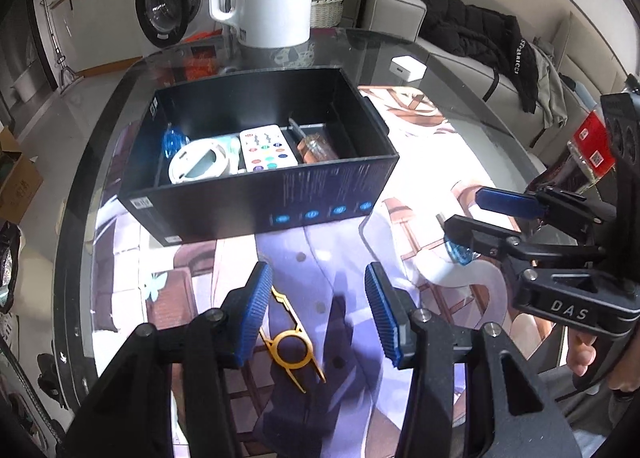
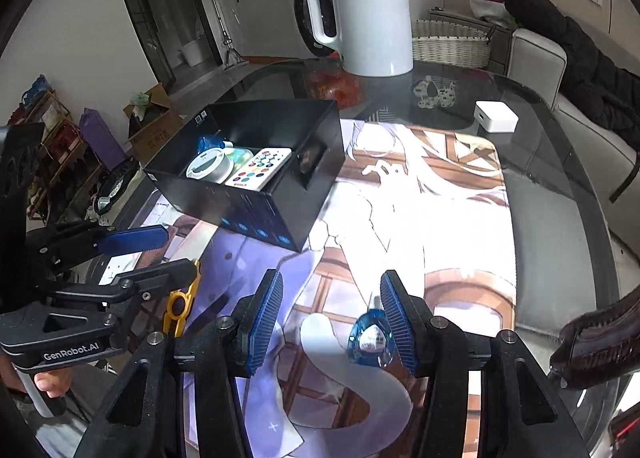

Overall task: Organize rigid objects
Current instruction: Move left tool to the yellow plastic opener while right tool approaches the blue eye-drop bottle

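One black box (image 1: 256, 182) stands open on the glass table (image 1: 400, 54), at about 12 o'clock from the left gripper (image 1: 318, 314). Counted inside it: one white remote (image 1: 267, 152) with coloured buttons, one round white dial (image 1: 200, 164), one blue charm (image 1: 173, 140) at the box's 9 o'clock end, and one brownish item (image 1: 318, 146) in the narrow compartment at its 3 o'clock end; what that item is cannot be told.

Two loose pieces lie outside on the printed mat (image 2: 440, 218). One gold tool (image 1: 292, 342) lies flat between the left gripper's two blue pads, closer to the 9 o'clock pad (image 1: 252, 314); the jaws stand wide apart and whether that pad touches it is unclear. A second blue charm (image 2: 370, 338) lies between the fingers of the right gripper (image 2: 332, 318), just against the 3 o'clock pad (image 2: 398, 322); these jaws are also spread, clamped on nothing.

Beyond the box, at 12 o'clock, stands one white kettle (image 2: 370, 18). One small white block (image 2: 496, 116) sits at about 1 o'clock on the bare glass, well apart from the box.
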{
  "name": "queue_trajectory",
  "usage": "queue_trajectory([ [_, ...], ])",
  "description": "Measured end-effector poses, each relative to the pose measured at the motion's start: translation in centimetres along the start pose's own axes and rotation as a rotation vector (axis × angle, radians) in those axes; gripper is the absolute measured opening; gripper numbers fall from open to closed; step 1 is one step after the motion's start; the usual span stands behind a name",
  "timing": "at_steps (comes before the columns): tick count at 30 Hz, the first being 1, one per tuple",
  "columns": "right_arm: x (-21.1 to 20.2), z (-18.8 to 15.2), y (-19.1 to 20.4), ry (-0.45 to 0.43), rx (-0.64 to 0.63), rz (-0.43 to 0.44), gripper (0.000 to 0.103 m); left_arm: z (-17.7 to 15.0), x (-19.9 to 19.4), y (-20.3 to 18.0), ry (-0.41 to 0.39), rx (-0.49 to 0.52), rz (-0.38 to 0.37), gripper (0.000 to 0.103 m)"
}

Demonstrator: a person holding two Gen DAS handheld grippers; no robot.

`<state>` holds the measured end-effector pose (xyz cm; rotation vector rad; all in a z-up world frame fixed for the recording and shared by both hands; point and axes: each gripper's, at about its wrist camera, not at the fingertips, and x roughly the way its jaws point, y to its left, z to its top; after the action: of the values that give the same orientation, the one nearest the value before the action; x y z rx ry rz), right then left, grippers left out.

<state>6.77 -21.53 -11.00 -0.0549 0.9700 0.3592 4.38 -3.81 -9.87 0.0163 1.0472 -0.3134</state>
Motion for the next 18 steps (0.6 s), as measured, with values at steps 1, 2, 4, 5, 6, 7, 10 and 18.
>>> queue_trajectory([
  [1, 0.1, -0.1, -0.1, 0.007, 0.004, 0.001, 0.053, -0.1, 0.2, 0.1, 0.011, -0.004, 0.000, 0.049],
  [2, 0.2, -0.3, -0.3, 0.015, 0.009, -0.001, 0.053, -0.3, 0.5, 0.3, 0.023, -0.009, -0.004, 0.049],
  [4, 0.7, -0.5, -0.7, 0.037, 0.019, -0.008, 0.054, -0.6, 1.1, 0.3, 0.052, -0.018, -0.006, 0.049],
  [5, 1.0, -0.7, -1.0, 0.051, 0.026, -0.010, 0.054, -0.7, 1.4, 0.4, 0.062, -0.020, -0.006, 0.049],
  [6, 1.2, -0.7, -1.2, 0.061, 0.034, -0.011, 0.054, -1.0, 1.7, 0.4, 0.075, -0.023, 0.001, 0.049],
  [7, 1.5, -0.9, -1.5, 0.075, 0.043, -0.013, 0.054, -1.0, 1.9, 0.4, 0.084, -0.024, 0.005, 0.049],
  [10, 2.2, -1.6, -2.1, 0.110, 0.068, -0.013, 0.054, -1.5, 2.5, 0.5, 0.112, -0.022, 0.011, 0.049],
  [18, 3.1, -2.6, -0.9, 0.150, 0.014, -0.031, 0.058, -2.7, 2.4, 0.7, 0.132, 0.009, 0.035, 0.049],
])
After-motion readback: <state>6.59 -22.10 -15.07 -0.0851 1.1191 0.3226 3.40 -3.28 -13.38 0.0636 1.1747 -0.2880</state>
